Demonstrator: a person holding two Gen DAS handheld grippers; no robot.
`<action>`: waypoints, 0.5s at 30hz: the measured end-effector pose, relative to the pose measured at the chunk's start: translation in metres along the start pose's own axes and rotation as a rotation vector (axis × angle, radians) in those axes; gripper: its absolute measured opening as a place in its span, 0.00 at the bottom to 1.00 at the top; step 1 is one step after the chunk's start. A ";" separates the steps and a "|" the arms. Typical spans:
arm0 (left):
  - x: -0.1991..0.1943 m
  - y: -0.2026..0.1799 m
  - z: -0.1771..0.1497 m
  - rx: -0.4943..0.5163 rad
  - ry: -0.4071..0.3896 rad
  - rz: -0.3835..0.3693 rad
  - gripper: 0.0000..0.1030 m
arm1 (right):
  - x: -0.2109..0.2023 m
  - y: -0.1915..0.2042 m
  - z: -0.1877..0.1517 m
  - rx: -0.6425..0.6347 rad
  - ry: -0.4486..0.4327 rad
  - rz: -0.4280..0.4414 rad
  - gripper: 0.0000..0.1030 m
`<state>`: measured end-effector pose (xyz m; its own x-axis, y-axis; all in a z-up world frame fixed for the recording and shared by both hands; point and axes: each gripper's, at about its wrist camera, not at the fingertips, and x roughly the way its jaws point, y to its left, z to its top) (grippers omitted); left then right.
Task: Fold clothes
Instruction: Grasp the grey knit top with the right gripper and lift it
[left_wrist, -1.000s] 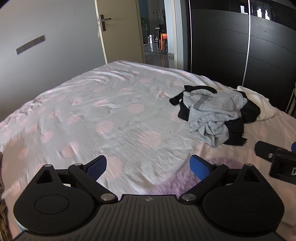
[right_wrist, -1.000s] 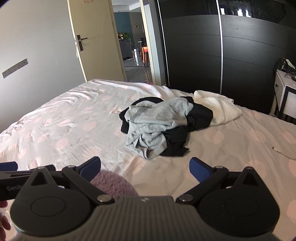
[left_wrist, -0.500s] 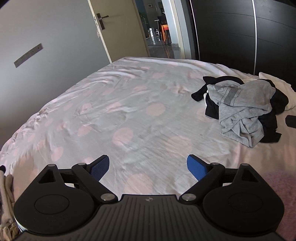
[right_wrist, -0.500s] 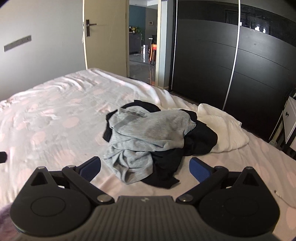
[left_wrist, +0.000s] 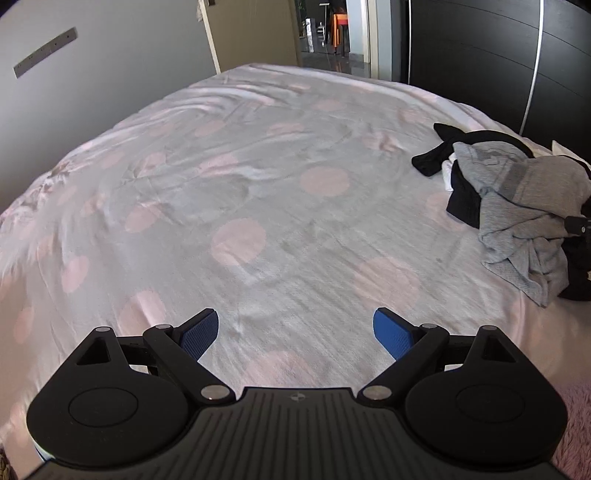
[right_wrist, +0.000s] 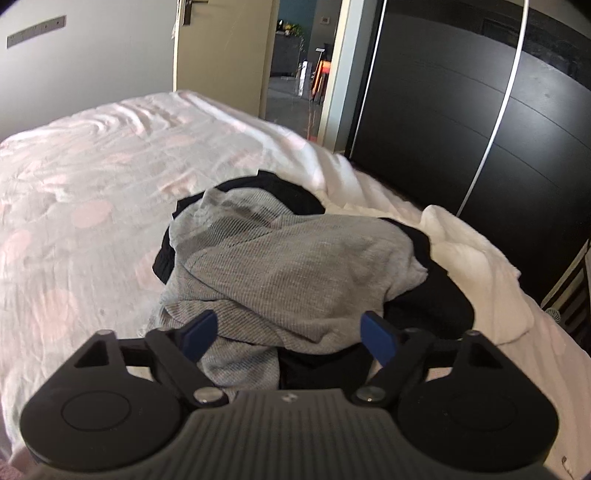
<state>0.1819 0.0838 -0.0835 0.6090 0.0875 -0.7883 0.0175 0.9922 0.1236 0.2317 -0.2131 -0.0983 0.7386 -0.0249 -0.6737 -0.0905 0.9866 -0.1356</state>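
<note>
The grey garment (right_wrist: 295, 266) lies crumpled atop black clothes (right_wrist: 436, 299) on the bed (left_wrist: 258, 206). Right hand-held gripper (right_wrist: 290, 336), jaws just narrowing yet gaping, straddles it ungripped; left hand-held gripper (left_wrist: 295, 334) gapes wide, empty.

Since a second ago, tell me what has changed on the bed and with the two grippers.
The right hand-held gripper has closed in on the clothes pile; its jaws have just been closing slightly around the grey garment but do not yet press it. The left hand-held gripper swung over bare bedsheet, open and empty. The pile and the white garment lie as before.
</note>
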 end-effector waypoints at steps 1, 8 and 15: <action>0.003 0.002 0.001 -0.007 0.005 -0.003 0.89 | 0.007 0.001 0.001 -0.009 0.010 -0.005 0.79; 0.016 0.016 -0.003 -0.037 0.070 -0.021 0.80 | 0.034 0.004 0.014 -0.088 0.038 -0.027 0.46; -0.007 0.046 -0.022 -0.096 0.086 0.035 0.68 | 0.003 0.030 0.041 -0.139 -0.051 0.048 0.09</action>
<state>0.1609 0.1311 -0.0861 0.5380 0.1249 -0.8336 -0.0807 0.9920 0.0966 0.2584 -0.1774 -0.0749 0.7639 0.0339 -0.6445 -0.2161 0.9544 -0.2059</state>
